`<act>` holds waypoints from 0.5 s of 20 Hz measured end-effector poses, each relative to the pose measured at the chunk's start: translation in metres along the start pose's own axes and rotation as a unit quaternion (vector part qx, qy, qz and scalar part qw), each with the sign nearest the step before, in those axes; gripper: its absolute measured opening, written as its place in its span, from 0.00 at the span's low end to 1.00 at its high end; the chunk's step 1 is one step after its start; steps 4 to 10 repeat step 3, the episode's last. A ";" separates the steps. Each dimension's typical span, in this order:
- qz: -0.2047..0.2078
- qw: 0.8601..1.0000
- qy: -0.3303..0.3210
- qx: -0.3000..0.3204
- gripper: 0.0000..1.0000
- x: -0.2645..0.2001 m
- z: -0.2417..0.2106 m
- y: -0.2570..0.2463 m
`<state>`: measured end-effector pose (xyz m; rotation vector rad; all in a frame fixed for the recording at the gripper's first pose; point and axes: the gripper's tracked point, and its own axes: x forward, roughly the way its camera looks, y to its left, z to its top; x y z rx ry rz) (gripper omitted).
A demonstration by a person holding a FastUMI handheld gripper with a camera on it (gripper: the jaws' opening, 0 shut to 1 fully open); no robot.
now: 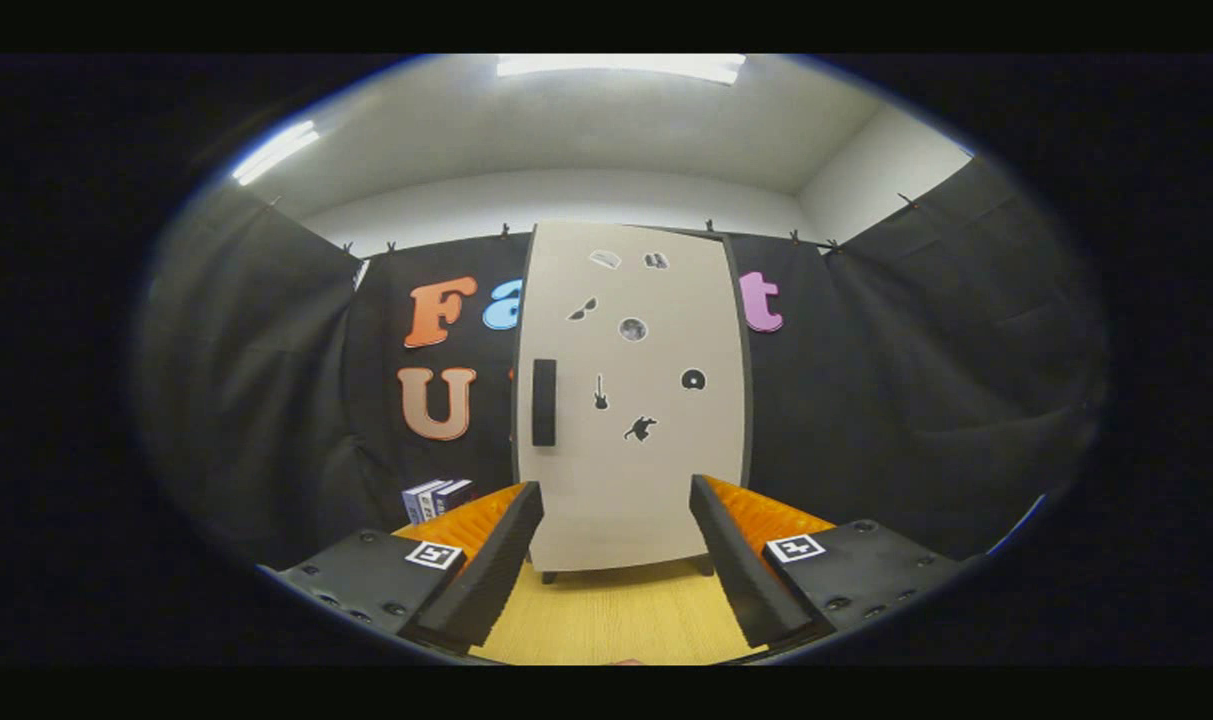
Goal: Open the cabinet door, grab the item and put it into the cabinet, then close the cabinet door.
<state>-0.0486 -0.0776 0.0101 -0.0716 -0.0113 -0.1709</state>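
The gripper [616, 500] is held above a wooden table [616, 620] with its jaws released and nothing grasped between the fingers. A pale cabinet [631, 400] is seen standing upright at the far side, beyond the fingers, its door closed. A dark handle [544, 402] is fixed on the door's left side. Small boxes [436, 497] are seen left of the cabinet, near the left finger.

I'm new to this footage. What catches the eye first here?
A pale cabinet stands shut straight ahead beyond the open gripper, its door dotted with small dark stickers and a dark handle near its left edge. A small box sits beside it on the wooden table.
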 end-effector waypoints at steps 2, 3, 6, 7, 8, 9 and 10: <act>0.003 1.000 0.008 0.007 0.95 0.002 -0.004 0.004; 0.004 1.000 0.013 0.010 0.95 0.002 -0.006 0.006; 0.004 1.000 0.013 0.010 0.95 0.002 -0.006 0.006; 0.004 1.000 0.013 0.010 0.95 0.002 -0.006 0.006; 0.004 1.000 0.013 0.010 0.95 0.002 -0.006 0.006; 0.004 1.000 0.013 0.010 0.95 0.002 -0.006 0.006; 0.004 1.000 0.013 0.010 0.95 0.002 -0.006 0.006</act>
